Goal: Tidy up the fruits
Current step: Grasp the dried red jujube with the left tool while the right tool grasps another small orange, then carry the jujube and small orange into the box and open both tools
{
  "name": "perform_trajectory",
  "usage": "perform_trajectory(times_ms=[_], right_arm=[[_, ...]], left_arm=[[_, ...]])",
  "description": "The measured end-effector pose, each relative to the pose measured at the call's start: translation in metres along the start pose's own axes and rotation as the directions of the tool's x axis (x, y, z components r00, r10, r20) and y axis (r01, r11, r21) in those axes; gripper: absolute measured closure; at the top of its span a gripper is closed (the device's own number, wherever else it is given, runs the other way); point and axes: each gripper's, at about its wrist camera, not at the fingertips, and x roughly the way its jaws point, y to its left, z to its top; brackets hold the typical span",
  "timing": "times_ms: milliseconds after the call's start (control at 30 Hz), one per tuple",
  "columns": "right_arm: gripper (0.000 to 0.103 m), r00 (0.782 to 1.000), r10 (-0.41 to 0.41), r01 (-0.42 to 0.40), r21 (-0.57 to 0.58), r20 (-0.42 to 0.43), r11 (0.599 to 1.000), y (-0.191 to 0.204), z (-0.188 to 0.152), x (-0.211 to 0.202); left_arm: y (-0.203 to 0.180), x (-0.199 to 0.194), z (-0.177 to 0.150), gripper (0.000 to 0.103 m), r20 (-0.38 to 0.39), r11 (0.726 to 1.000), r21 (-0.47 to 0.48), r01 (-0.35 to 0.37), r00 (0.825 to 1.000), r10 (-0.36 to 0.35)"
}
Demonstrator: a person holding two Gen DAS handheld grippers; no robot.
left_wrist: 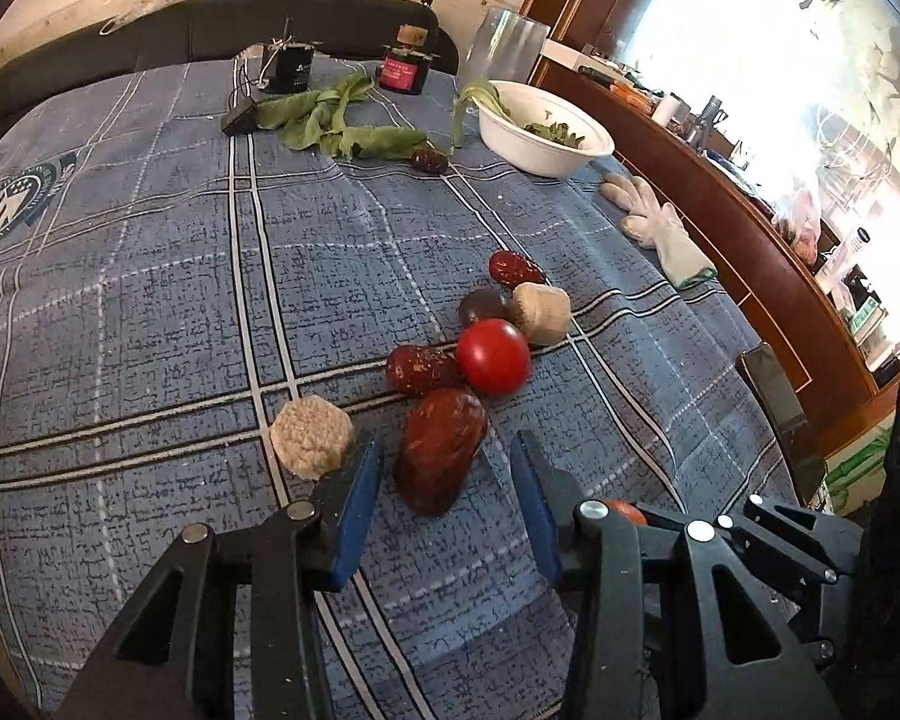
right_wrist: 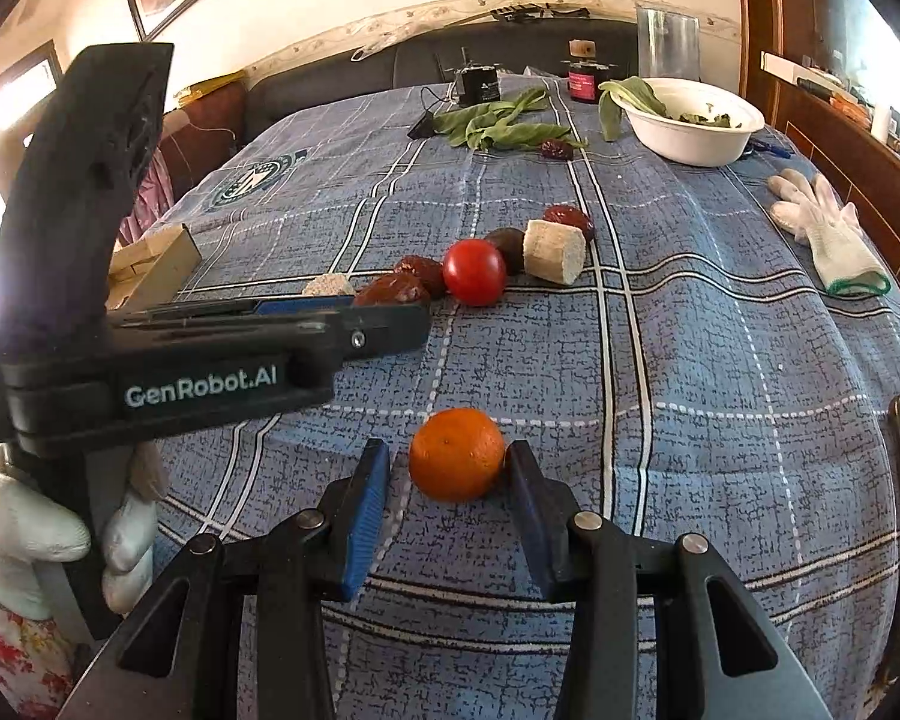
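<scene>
In the left wrist view my left gripper (left_wrist: 447, 450) is open, its blue pads on either side of a large red date (left_wrist: 441, 450) on the blue plaid cloth. Beyond it lie another date (left_wrist: 417, 367), a red tomato (left_wrist: 493, 355), a dark fruit (left_wrist: 483, 306), a third date (left_wrist: 515, 267) and two pale sponge-like chunks (left_wrist: 312, 435) (left_wrist: 543, 311). In the right wrist view my right gripper (right_wrist: 447, 459) is open around an orange tangerine (right_wrist: 456, 453), the right pad touching it. The left gripper (right_wrist: 384, 324) also shows there, reaching in from the left.
A white bowl (right_wrist: 690, 138) with greens stands at the far right, loose green leaves (right_wrist: 498, 120) and a lone date (right_wrist: 557, 149) beside it. Dark jars (right_wrist: 582, 81), a clear glass (right_wrist: 666, 42), a white glove (right_wrist: 828, 228) and a cardboard box (right_wrist: 156, 264) lie around the edges.
</scene>
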Motion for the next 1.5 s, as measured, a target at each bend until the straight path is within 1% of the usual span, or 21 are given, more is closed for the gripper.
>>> perform_trajectory(times_ms=[67, 133, 167, 233, 267, 300, 367, 500, 633, 700, 767, 867, 933, 1000, 1067, 1133, 1167, 1200, 1300, 1400, 1500], right_arm=[[0.060, 1.000, -0.006, 0.006, -0.006, 0.001, 1.000, 0.001, 0.000, 0.001], [0.059, 1.000, -0.019, 0.019, -0.020, 0.002, 1.000, 0.004, -0.001, 0.001], [0.059, 1.000, -0.028, 0.028, -0.028, 0.004, 0.999, 0.005, -0.001, 0.001], [0.059, 0.999, -0.034, 0.034, -0.033, 0.006, 0.999, 0.007, -0.001, 0.002], [0.059, 0.999, -0.037, 0.037, -0.034, 0.008, 0.999, 0.007, -0.001, 0.002], [0.061, 0.999, -0.040, 0.040, -0.035, 0.010, 0.999, 0.007, -0.001, 0.002], [0.070, 0.999, -0.047, 0.048, -0.032, 0.015, 0.998, 0.006, 0.000, 0.003], [0.071, 0.998, -0.052, 0.052, -0.010, 0.037, 0.999, 0.005, -0.001, -0.006], [0.071, 0.998, -0.006, 0.004, 0.040, 0.061, 0.999, 0.011, -0.008, -0.030], [0.071, 0.996, -0.001, -0.001, 0.026, 0.084, 1.000, 0.020, -0.009, -0.046], [0.070, 0.994, -0.004, 0.005, -0.010, 0.110, 1.000, 0.032, -0.006, -0.062], [0.070, 0.987, 0.020, -0.007, -0.082, 0.157, 0.997, 0.060, 0.002, -0.084], [0.070, 0.984, 0.069, -0.049, -0.120, 0.166, 0.992, 0.079, 0.010, -0.090], [0.070, 0.978, 0.143, -0.118, -0.164, 0.152, 0.979, 0.109, 0.023, -0.089], [0.070, 0.971, 0.204, -0.176, -0.201, 0.128, 0.964, 0.137, 0.032, -0.084], [0.070, 0.962, 0.254, -0.222, -0.252, 0.101, 0.942, 0.171, 0.041, -0.074], [0.070, 0.960, 0.265, -0.233, -0.271, 0.088, 0.934, 0.184, 0.043, -0.069], [0.070, 0.958, 0.277, -0.246, -0.285, 0.071, 0.926, 0.197, 0.045, -0.062], [0.070, 0.951, 0.308, -0.295, -0.302, -0.003, 0.907, 0.234, 0.047, -0.030], [0.070, 0.959, 0.278, -0.281, -0.324, -0.058, 0.903, 0.263, 0.046, 0.005], [0.070, 0.962, 0.251, -0.274, -0.321, -0.111, 0.907, 0.278, 0.044, 0.035]], left_arm=[[0.001, 0.004, 0.002, 0.061, 0.013, 1.000, -0.008, -0.019, 1.000, 0.019], [-0.003, 0.007, 0.004, 0.061, 0.017, 0.999, 0.017, -0.031, 0.999, 0.030], [-0.007, 0.007, 0.003, 0.063, 0.018, 0.998, 0.043, -0.046, 0.999, 0.046], [-0.013, 0.008, -0.001, 0.075, 0.014, 0.993, 0.092, -0.076, 0.997, 0.075], [-0.013, 0.007, -0.001, 0.075, 0.018, 0.993, 0.096, -0.076, 0.997, 0.074], [-0.011, 0.006, -0.001, 0.075, 0.020, 0.994, 0.087, -0.068, 0.998, 0.067], [-0.007, 0.002, -0.001, 0.075, 0.032, 0.996, 0.066, -0.061, 0.998, 0.059], [-0.002, -0.012, 0.001, 0.075, 0.090, 0.999, 0.023, -0.037, 0.995, 0.035], [0.000, -0.030, -0.001, 0.075, 0.145, 0.999, -0.015, -0.031, 0.989, 0.033], [0.004, -0.049, -0.005, 0.075, 0.166, 0.998, -0.061, -0.034, 0.985, 0.043], [0.011, -0.078, -0.014, 0.075, 0.192, 0.993, -0.113, 0.016, 0.981, 0.006], [0.029, -0.125, -0.030, 0.074, 0.216, 0.985, -0.168, 0.042, 0.976, -0.004], [0.045, -0.155, -0.039, 0.074, 0.232, 0.982, -0.190, 0.019, 0.972, 0.026], [0.069, -0.189, -0.048, 0.074, 0.236, 0.974, -0.223, -0.025, 0.968, 0.079], [0.094, -0.213, -0.056, 0.074, 0.220, 0.962, -0.255, -0.098, 0.963, 0.157], [0.121, -0.231, -0.062, 0.074, 0.188, 0.935, -0.278, -0.222, 0.941, 0.280], [0.136, -0.235, -0.066, 0.074, 0.163, 0.917, -0.291, -0.273, 0.930, 0.329], [0.150, -0.237, -0.070, 0.074, 0.135, 0.901, -0.312, -0.302, 0.924, 0.357], [0.186, -0.236, -0.080, 0.074, 0.062, 0.867, -0.370, -0.334, 0.922, 0.382], [0.216, -0.228, -0.088, 0.074, -0.010, 0.835, -0.407, -0.370, 0.916, 0.401], [0.233, -0.222, -0.095, 0.074, -0.046, 0.825, -0.440, -0.354, 0.927, 0.373]])
